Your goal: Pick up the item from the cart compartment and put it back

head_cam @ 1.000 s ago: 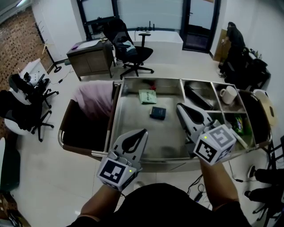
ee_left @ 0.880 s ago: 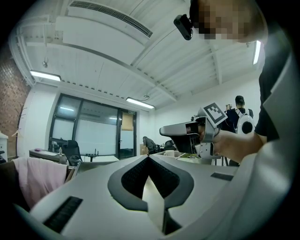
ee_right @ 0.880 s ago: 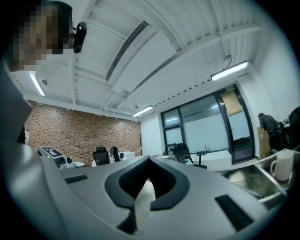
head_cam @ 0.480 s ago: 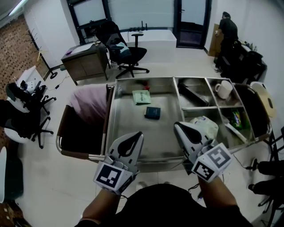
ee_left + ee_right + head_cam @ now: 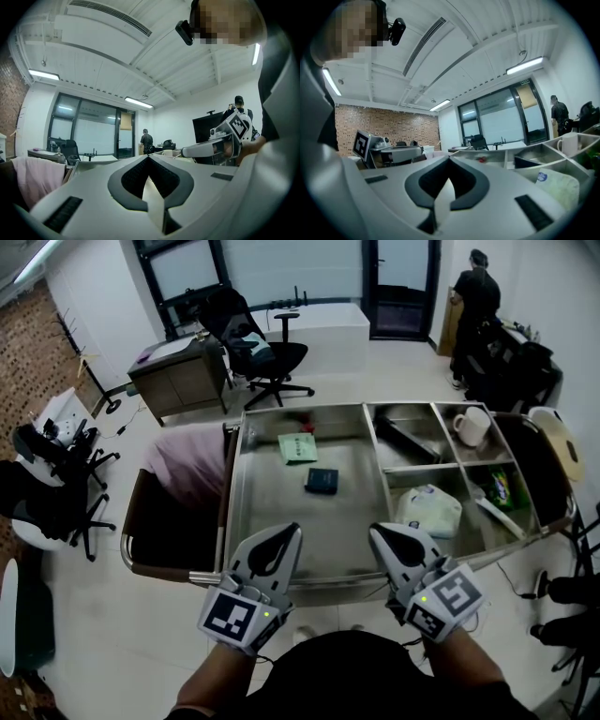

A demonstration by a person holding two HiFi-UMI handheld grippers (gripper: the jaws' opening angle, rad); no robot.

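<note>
A steel cart (image 5: 309, 576) has a wide tray and several small compartments on its right side. A white and green pouch (image 5: 429, 510) lies in the near compartment; in the right gripper view the pouch (image 5: 560, 187) shows at the lower right. My right gripper (image 5: 389, 532) hovers over the cart's near edge, left of the pouch and clear of it, its jaws shut on nothing. My left gripper (image 5: 281, 535) is held level with it over the near rim, also shut and empty. In each gripper view the jaw tips meet, left gripper (image 5: 149, 155) and right gripper (image 5: 450, 159).
A green packet (image 5: 298, 446) and a dark blue box (image 5: 322, 480) lie on the wide tray. A white mug (image 5: 472, 426) and a green package (image 5: 502, 486) sit in other compartments. A pink cloth (image 5: 192, 460) drapes left of the cart. A person (image 5: 473, 296) stands at the far right.
My right gripper has drawn back from over the near compartment to the cart's front edge, and the white pouch there is now uncovered. The left gripper has barely moved.
</note>
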